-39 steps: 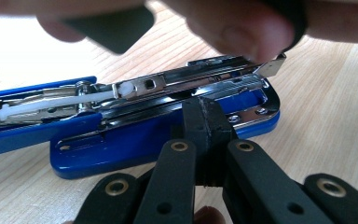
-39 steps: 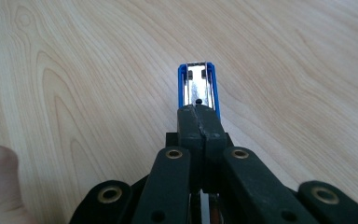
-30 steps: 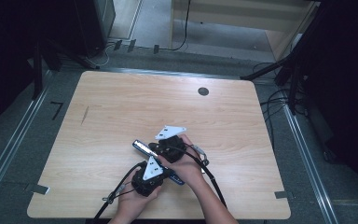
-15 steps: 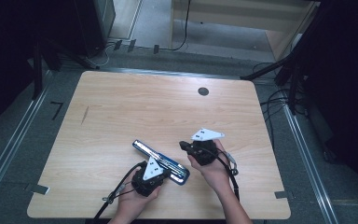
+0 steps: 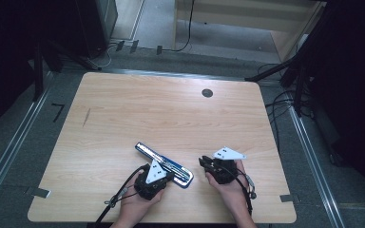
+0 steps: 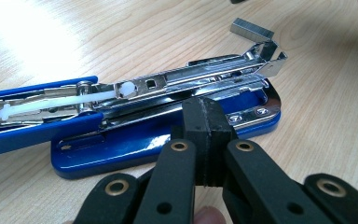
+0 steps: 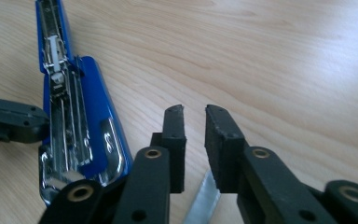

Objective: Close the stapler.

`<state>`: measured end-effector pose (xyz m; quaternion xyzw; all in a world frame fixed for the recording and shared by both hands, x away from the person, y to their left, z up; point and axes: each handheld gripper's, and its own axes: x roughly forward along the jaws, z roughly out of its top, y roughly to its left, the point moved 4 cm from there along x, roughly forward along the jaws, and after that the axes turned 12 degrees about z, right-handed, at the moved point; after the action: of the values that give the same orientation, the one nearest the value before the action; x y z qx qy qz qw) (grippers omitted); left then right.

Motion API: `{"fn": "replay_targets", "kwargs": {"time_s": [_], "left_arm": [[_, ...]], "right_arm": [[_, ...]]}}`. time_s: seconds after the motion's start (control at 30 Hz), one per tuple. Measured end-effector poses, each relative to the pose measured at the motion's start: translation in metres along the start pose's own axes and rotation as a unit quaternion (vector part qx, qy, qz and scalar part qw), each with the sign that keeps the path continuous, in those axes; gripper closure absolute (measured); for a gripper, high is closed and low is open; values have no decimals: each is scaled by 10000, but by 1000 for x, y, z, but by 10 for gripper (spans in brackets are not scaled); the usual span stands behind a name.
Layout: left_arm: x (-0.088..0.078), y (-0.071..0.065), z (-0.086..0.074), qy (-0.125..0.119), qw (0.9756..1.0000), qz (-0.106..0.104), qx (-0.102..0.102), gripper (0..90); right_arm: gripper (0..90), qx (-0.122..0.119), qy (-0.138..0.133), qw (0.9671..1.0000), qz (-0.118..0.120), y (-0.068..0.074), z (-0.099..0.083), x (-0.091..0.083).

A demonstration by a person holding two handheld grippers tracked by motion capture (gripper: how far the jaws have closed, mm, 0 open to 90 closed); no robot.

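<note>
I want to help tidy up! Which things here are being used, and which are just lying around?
Being used:
- blue stapler, opened up
- strip of staples beside it

Just lying about:
- black round spot in the wood
- black cable at the back

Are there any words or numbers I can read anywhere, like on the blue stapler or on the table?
No words or numbers can be read in these pictures.
Blue stapler: no brand or label shows on its base or metal track.
Strip of staples: plain metal, no print.
Table: only bare wood grain, a dark streak and a round dark spot.
Floor left of the table: a black mark shaped a bit like a "7", perhaps only tape.
</note>
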<state>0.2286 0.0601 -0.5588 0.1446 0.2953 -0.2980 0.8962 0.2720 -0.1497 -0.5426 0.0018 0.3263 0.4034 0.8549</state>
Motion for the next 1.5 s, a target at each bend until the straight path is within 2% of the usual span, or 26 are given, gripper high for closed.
{"fn": "replay_targets", "kwargs": {"time_s": [0.27, 0.6, 0.67, 0.97, 1.0, 1.07, 1.23, 1.37, 1.5], "left_arm": [[0, 0, 0, 0, 10000, 9, 7, 900], [0, 1, 0, 6, 10000, 12, -17, 900], [0, 1, 0, 17, 10000, -7, -22, 900], [0, 2, 0, 14, 10000, -21, -35, 900], [0, 2, 0, 12, 10000, -23, -41, 900], [0, 2, -1, 23, 10000, -37, -51, 900], [0, 3, -1, 36, 9999, -62, -89, 900], [0, 3, -1, 26, 9999, -81, -98, 900], [-1, 3, -1, 31, 9999, -78, -93, 900]], "right_arm": [[695, 312, 5, 9990, -306, -3, -18, -8], [634, 498, -78, 9972, -556, 1, -31, -9], [624, 515, -68, 9972, -529, 2, -33, -9], [615, 464, 5, 9974, -558, 5, -38, -6], [617, 376, 48, 9976, -577, 7, -39, -5], [620, 346, 64, 9976, -592, 8, -40, -3], [694, 248, 62, 9975, -665, 7, -41, -4], [765, 156, 70, 9980, -613, 5, -42, -6], [770, 102, 60, 9983, -579, 4, -43, -7]]}}
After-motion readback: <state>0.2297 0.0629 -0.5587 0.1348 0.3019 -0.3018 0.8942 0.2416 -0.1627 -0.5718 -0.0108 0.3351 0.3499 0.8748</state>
